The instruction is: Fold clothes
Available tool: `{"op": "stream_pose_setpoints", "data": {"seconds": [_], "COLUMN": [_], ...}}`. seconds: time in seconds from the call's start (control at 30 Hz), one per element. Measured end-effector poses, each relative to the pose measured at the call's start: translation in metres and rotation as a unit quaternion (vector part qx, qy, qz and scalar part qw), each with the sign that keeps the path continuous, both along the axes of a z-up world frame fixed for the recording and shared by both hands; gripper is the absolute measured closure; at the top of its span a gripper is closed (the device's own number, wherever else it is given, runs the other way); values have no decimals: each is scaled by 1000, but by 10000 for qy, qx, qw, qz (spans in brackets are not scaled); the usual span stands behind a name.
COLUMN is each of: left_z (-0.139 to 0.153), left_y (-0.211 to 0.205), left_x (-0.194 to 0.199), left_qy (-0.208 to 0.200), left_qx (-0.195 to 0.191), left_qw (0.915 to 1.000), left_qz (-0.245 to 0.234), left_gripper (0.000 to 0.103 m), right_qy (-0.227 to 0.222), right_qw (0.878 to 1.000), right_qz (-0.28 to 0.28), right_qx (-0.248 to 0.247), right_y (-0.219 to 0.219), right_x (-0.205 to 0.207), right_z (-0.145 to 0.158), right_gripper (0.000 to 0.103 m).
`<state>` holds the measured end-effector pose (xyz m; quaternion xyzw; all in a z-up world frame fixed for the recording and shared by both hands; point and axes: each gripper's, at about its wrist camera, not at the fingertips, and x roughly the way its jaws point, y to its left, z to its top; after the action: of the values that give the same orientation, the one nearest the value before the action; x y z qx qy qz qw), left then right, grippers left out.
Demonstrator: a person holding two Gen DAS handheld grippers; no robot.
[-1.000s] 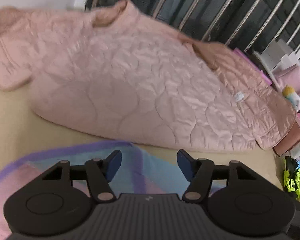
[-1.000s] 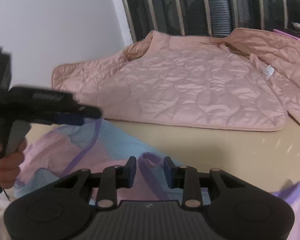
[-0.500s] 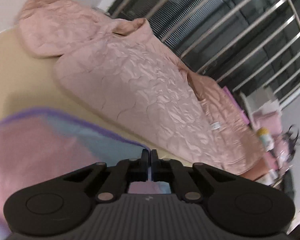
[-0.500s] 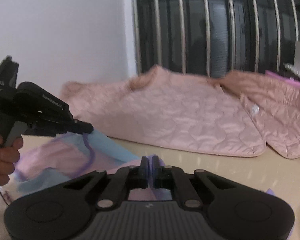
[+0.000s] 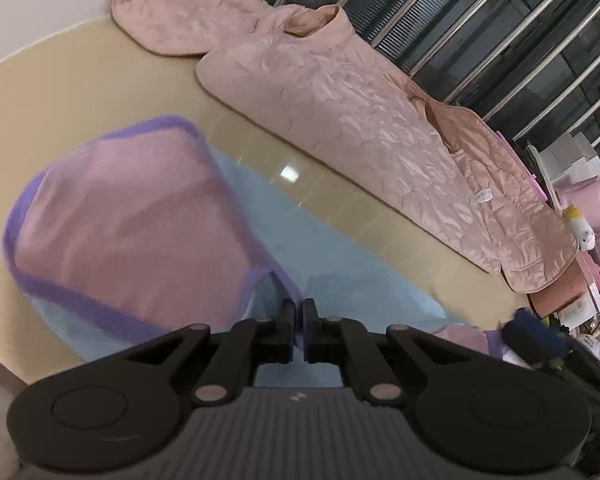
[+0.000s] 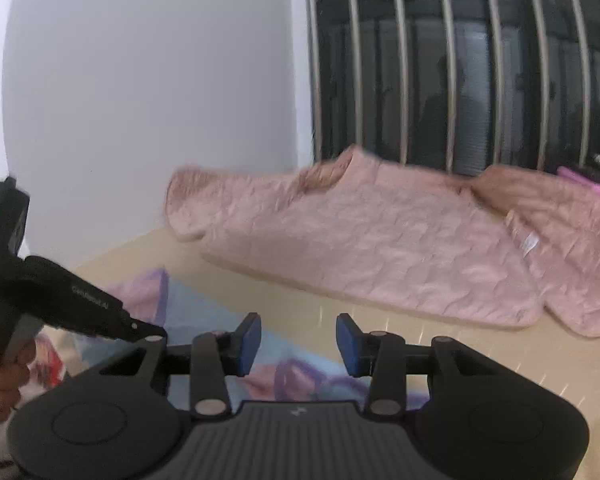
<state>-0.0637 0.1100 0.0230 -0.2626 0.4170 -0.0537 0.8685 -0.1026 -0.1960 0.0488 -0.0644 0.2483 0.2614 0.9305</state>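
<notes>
Motion blur smears the pastel garment (image 5: pixel 132 232), so I can't read its shape; it lies on the beige table (image 5: pixel 80 80) nearest me. My left gripper (image 5: pixel 298 330) pinches its purple hem, and my right gripper (image 6: pixel 296 344) gapes wide above it. Beyond lies a pink quilted jacket (image 5: pixel 340 92), then barred windows (image 6: pixel 460 64).

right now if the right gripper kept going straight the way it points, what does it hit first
Probably the pink quilted jacket at the far side of the table. The right gripper is open over the pastel garment; depth is unclear, so it might meet the tabletop first.
</notes>
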Motion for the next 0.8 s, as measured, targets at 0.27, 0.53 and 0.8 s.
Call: {"op": "stream_pose_setpoints", "data": {"seconds": [0.27, 0.53, 0.8], "left_z": [16, 37, 20], "left_y": [11, 33, -12], "left_x": [-3, 20, 60], "left_qy": [-65, -428, -86], "left_qx": [2, 124, 103], "left_qw": [9992, 9990, 9964], "left_qz": [-401, -37, -835], "left_gripper": [83, 53, 49], "right_qy": [209, 96, 596], "right_qw": [9974, 9954, 9668], "right_qz": [17, -384, -2074], "right_qx": [-685, -871, -1365], "right_y": [36, 10, -85], "right_x": [9, -4, 32], "right_z": [-31, -31, -8], "right_gripper": [63, 63, 54]}}
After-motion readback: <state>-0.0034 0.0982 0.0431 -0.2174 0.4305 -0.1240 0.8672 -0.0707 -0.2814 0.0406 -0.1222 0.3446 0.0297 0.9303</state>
